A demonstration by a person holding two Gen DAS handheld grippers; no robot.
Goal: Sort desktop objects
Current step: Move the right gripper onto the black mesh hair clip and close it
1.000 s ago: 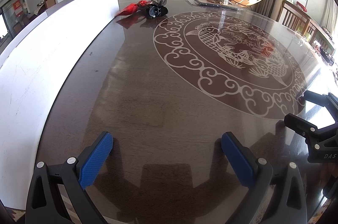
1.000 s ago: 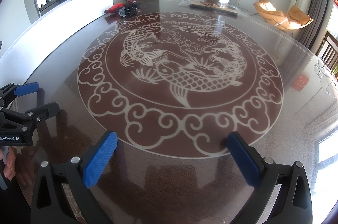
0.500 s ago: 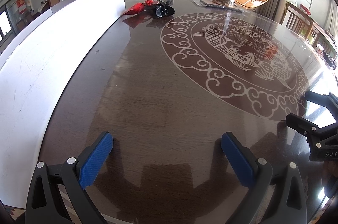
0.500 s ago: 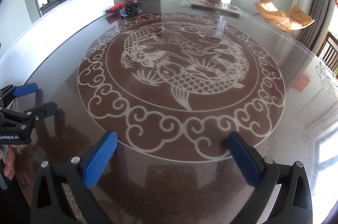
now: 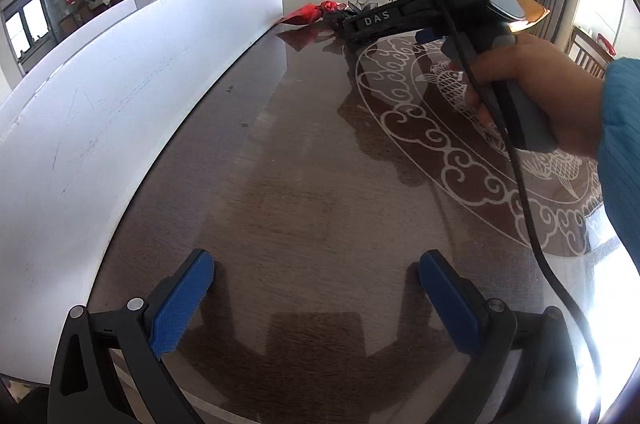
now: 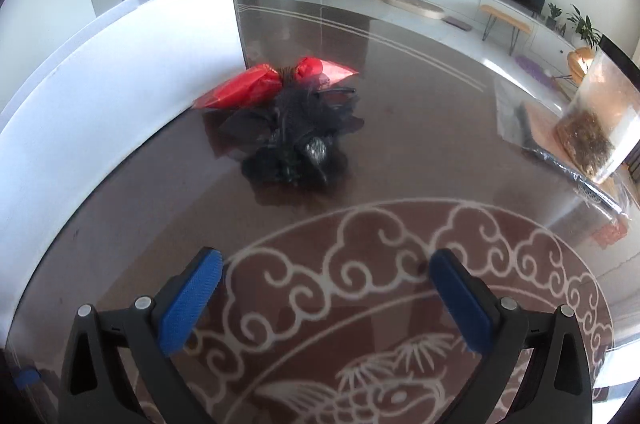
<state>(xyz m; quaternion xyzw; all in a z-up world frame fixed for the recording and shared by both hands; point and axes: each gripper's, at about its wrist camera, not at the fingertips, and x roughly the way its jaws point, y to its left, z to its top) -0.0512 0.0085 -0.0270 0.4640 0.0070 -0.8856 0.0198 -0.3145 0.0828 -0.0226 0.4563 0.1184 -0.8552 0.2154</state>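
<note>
Left wrist view: the left gripper [image 5: 316, 288] hangs low over the dark bench [image 5: 304, 184], its blue-padded fingers [image 5: 182, 304] spread wide with nothing between them. Ahead and to the right of these fingers, a hand [image 5: 536, 92] in a blue sleeve [image 5: 624, 144] holds the right gripper [image 5: 424, 36] by its handle, pointing away toward the far end of the bench; a black cable [image 5: 524, 192] trails from it. Only one blue fingertip of that tool shows from this side. A white board [image 5: 132, 96] stands along the bench edge to the left of the fingers. Right wrist view: the right gripper's fingers [image 6: 190, 300] are likewise set wide apart and hold nothing, hovering above the pale scroll inlay [image 6: 360, 264] of the bench top. Straight ahead of them, well apart, lies a black bundle [image 6: 296, 140] of gauzy fabric with a small silvery piece on it; a red bundle [image 6: 256, 86] lies just behind, touching it, near the end of the white board. Ahead and far to the right of the fingers stands a clear tank [image 6: 600, 120] on a tray [image 6: 540, 122], partly covered by clear film.
</note>
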